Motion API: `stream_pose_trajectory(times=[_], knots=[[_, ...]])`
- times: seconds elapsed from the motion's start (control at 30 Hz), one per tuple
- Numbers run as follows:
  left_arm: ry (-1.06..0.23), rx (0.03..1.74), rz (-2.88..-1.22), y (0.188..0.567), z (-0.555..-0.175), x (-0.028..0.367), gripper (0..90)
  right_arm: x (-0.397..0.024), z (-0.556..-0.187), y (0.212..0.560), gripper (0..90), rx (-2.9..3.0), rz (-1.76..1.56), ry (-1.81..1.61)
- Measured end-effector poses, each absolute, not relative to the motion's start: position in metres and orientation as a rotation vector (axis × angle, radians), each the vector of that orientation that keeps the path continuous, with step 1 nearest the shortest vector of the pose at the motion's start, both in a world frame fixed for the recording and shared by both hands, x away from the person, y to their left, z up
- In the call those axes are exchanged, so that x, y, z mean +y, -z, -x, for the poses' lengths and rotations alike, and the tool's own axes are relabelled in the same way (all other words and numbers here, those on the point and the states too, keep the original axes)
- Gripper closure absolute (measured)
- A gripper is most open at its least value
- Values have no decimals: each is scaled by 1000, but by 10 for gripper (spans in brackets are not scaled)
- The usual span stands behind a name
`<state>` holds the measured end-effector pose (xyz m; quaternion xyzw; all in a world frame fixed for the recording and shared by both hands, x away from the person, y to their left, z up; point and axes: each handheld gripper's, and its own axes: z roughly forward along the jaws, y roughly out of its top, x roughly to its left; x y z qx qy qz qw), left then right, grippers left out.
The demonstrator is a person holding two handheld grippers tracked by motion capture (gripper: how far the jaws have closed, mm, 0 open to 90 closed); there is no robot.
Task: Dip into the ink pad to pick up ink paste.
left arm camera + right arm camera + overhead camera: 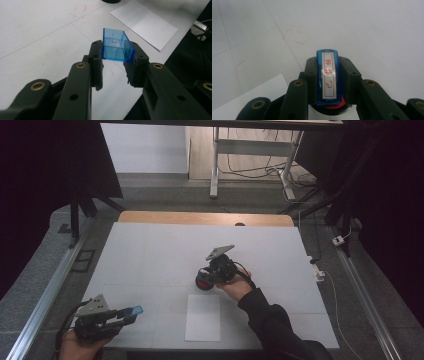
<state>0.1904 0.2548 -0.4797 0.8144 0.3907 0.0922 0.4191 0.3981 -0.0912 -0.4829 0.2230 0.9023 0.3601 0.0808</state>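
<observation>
**Stamp and its blue cap held apart over the counter**

The left hand-held gripper point(113, 63) was clamped on a clear blue cap point(116, 45), an open-sided rectangular shell pinched by its two long walls near the tips of the jaws. Held that way, its hollow was left free and unblocked, which suited a cap meant to slide back over something. In the high view this hand-held gripper point(131, 312) sat low at the near left corner of the counter point(150, 255), with the cap point(134, 310) pointing toward the middle, well apart from the other hand.

The right hand-held gripper point(328, 80) was closed on a stamp point(328, 77), a narrow blue body with a white label of red characters facing its camera; the jaws pressed on its long sides. Something red and round showed beneath the body, probably the stamp's inked end, though that could not be told for sure. In the high view that hand-held gripper point(207, 281) was at the middle of the counter, just beyond a white sheet of paper point(203, 317), with the stamp point(203, 281) down at the surface; whether it touched could not be told.

The sheet lay flat between the person and the stamp, a likely place for an impression. Faint red marks point(297, 37) on the counter near the stamp suggested ink.
</observation>
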Motion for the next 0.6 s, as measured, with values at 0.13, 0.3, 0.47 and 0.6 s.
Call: stream_pose_trajectory(times=[0.13, 0.3, 0.47, 0.6], knots=[[-232, 979, -2042, 480, -190, 255, 682, -89, -398, 486, 706, 2700, -663, -1061], [-230, 980, -2044, 480, -190, 255, 682, -88, -398, 485, 708, 2702, -670, -1045], [-230, 980, -2046, 480, -191, 254, 683, -85, -396, 486, 710, 2692, -658, -1024], [-228, 980, -2045, 480, -191, 254, 683, -82, -391, 486, 710, 2676, -622, -994]])
